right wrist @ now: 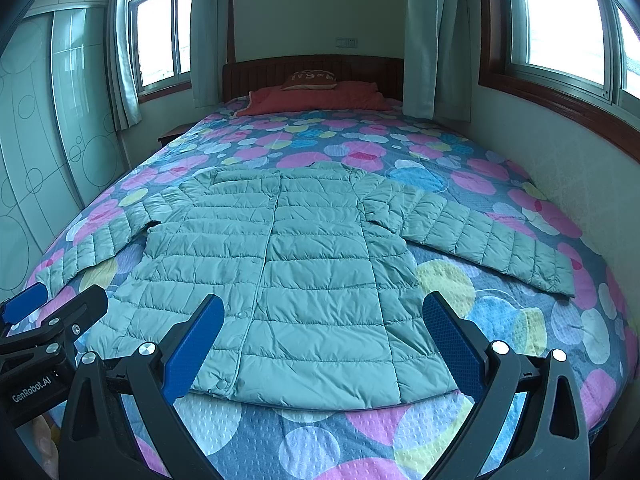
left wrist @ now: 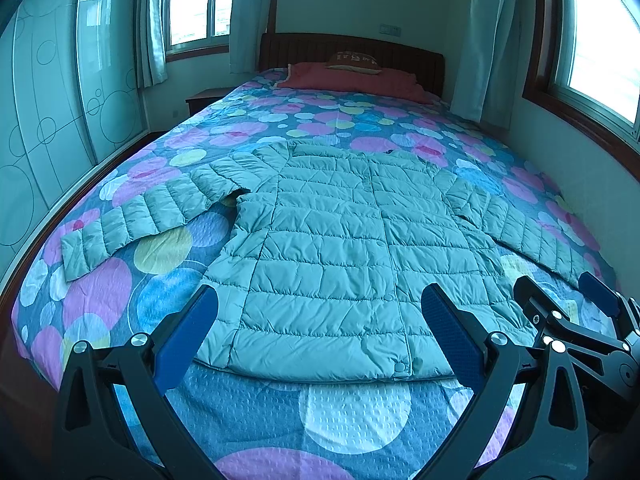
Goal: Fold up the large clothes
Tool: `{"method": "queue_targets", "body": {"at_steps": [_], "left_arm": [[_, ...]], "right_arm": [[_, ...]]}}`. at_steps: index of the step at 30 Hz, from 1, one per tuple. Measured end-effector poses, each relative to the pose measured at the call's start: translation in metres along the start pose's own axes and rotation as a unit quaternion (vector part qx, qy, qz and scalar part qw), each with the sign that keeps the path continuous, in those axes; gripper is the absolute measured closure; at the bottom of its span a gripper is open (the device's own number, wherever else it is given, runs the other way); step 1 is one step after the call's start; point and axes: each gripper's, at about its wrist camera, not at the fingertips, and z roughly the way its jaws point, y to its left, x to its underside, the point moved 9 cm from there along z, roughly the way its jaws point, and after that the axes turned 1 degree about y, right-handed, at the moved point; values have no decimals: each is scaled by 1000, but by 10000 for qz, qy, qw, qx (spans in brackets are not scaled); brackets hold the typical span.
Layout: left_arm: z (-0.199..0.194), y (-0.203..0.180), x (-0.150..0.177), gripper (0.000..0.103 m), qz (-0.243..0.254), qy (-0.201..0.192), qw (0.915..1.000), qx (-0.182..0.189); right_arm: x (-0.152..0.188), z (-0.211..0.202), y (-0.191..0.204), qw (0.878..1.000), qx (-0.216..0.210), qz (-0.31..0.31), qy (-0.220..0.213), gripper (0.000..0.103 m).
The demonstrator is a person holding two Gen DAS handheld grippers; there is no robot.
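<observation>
Left hand-held gripper (left wrist: 320,328), right hand-held gripper (right wrist: 324,336) agape (empty); jacket (left wrist: 340,248) flat.

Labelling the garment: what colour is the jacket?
Pale mint green jacket, quilted; clearest in the right wrist view.

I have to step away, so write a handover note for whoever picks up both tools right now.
Left tool: open, empty, above the jacket's hem.
Right tool: open, empty, alongside it at the foot of the bed.
Quilted jacket: flat on the bedspread, front up, both sleeves spread outward, collar toward the headboard.
Done: jacket laid out; no fold made.
Left: fold sleeves in, then fold the body.
</observation>
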Motion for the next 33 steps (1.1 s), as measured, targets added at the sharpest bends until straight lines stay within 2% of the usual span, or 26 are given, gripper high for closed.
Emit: {"method": "queue_targets", "body": {"at_steps": [33], "left_arm": [[2, 3, 5, 2, 12, 26, 10000, -7]], "right_arm": [[2, 1, 0, 10000, 4, -17, 30, 4]]}}
